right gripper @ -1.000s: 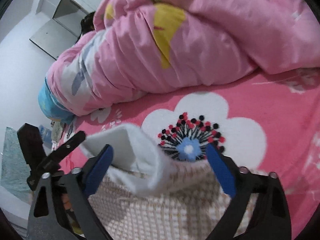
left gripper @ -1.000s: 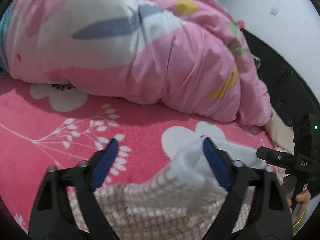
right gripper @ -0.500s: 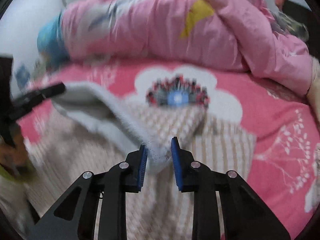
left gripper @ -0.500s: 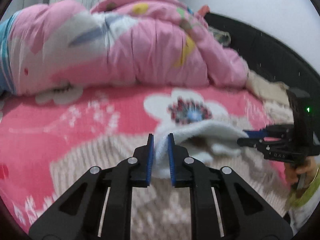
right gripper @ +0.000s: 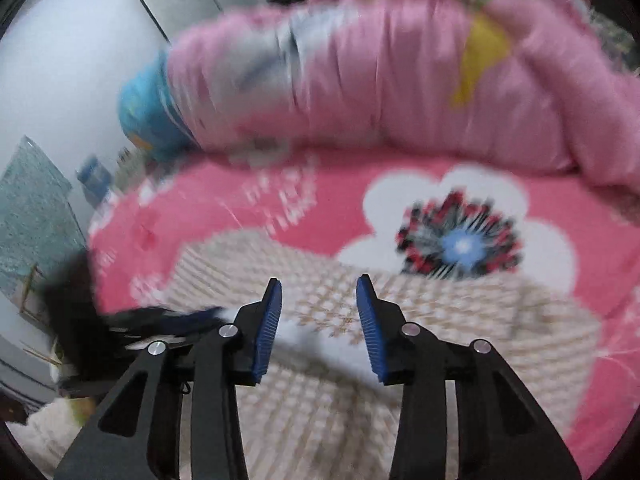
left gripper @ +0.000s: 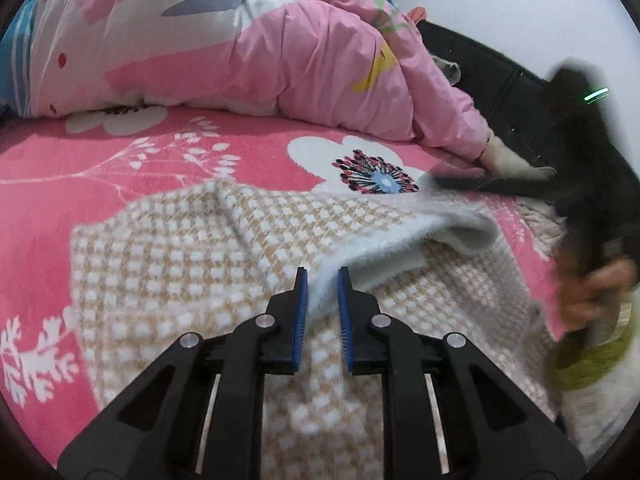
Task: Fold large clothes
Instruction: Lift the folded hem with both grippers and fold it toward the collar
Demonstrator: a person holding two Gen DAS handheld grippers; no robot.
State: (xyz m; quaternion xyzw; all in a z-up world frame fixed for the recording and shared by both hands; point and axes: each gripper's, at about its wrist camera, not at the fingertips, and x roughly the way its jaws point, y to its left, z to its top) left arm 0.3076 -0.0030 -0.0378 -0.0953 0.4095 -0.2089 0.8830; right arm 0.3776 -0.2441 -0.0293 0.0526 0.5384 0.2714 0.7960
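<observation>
A beige-and-white checked fleece garment (left gripper: 180, 264) lies spread on the pink flowered bedsheet (left gripper: 120, 152). Its white lining (left gripper: 440, 232) is folded back over the checked side. My left gripper (left gripper: 322, 280) pinches the lining's edge between its blue pads, and its jaws are starting to open. In the right wrist view my right gripper (right gripper: 319, 292) hovers over the garment (right gripper: 320, 408). Its jaws are opening, and the white lining (right gripper: 320, 340) lies below them, untouched by the pads. A blurred hand (left gripper: 592, 292) holds the right tool.
A bunched pink patterned duvet (left gripper: 280, 52) fills the far side of the bed, also seen as the duvet (right gripper: 400, 80) in the right wrist view. A dark headboard (left gripper: 500, 80) stands at the right, against a white wall. Bare sheet lies left of the garment.
Both grippers closed on the white lining edge and drew it back over the checked side. The right gripper has since let go and spread its jaws; the left still pinches the edge.
</observation>
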